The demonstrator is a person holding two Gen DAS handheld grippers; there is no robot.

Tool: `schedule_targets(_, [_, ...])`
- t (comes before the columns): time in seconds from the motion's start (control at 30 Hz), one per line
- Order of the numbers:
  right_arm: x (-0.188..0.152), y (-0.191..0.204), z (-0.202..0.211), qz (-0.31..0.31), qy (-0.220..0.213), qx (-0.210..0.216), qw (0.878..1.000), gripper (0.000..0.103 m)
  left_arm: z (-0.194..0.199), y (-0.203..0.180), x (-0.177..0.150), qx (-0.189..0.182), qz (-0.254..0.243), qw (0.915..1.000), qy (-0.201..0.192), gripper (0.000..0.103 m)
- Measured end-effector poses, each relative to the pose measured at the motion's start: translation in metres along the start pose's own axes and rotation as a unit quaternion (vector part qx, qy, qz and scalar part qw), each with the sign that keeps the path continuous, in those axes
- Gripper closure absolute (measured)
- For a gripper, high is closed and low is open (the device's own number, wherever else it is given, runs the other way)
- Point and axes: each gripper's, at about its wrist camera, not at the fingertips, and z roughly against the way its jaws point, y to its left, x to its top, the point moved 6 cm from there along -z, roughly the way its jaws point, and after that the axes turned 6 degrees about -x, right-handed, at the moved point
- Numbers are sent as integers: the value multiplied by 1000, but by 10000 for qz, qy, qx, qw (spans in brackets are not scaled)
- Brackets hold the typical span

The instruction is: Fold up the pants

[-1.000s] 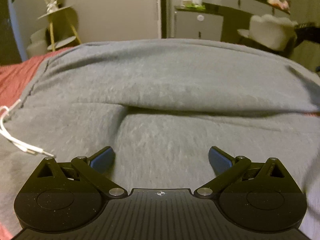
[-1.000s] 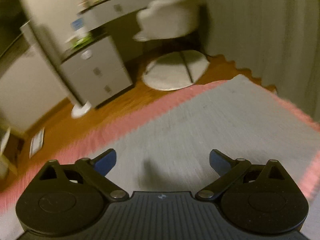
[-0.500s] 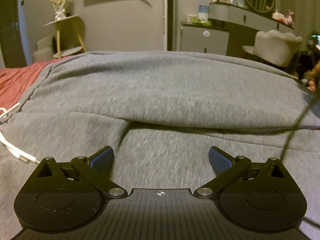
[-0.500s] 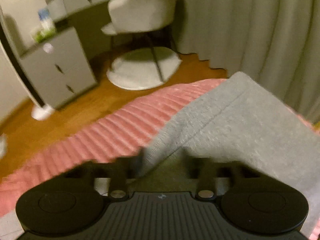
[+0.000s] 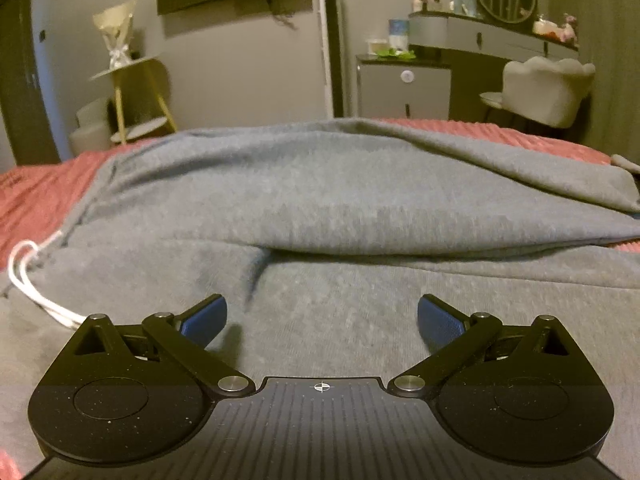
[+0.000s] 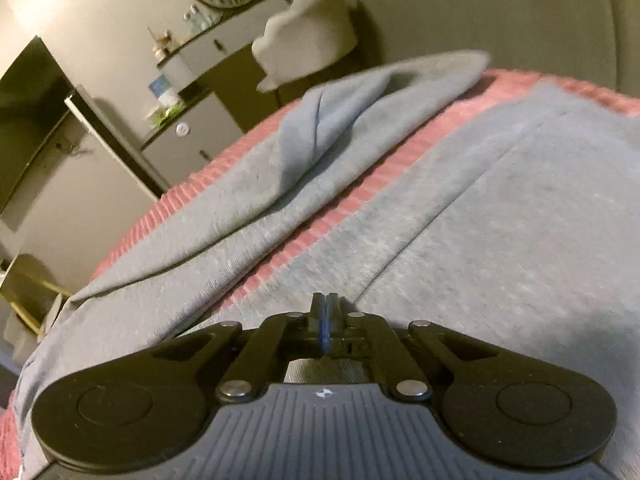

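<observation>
On ribbed pink bedspread (image 6: 352, 196), soft grey fleece pants (image 5: 320, 200), rumpled folds

Grey sweatpants (image 5: 320, 184) with white drawstring, spread rumpled across pink bedcover.

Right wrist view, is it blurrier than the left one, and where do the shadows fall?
Right wrist view: dim warm light, the far leg of the gray pants and the white chair smeared, shadow at lower right. Left wrist view: sharper, fisheye-bent, with the open left gripper casting small shadows by its pads.
</observation>
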Motion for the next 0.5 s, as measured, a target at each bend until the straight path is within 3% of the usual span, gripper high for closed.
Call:
schedule_targets(0.1, [37,26,12,248,-664,68,9975,97,4,6,17,-99,177,9998,4,0])
schedule_targets(0.13, [43,32,17,220,-886,195,9956,84,4,9,25,-137,339,9993,0,0])
schedule_targets(0.17, [47,36,20,178,-1077,363,9934,45,3,15,35,-240,564,9981,6,0])
schedule_targets(0.23, [39,37,16,97,-1312,527,9899,3,-8,26,58,-457,845,9953,79,0])
schedule_targets(0.3, [22,33,7,273,-1288,572,9896,4,-29,35,85,-293,972,9947,157,0])
schedule_targets(0.37, [15,32,-15,520,-982,526,9924,4,-51,39,113,-237,1002,9945,200,0])
schedule_targets(0.5, [15,23,-35,130,-820,645,9945,3,-119,40,167,-673,1446,9849,676,0])
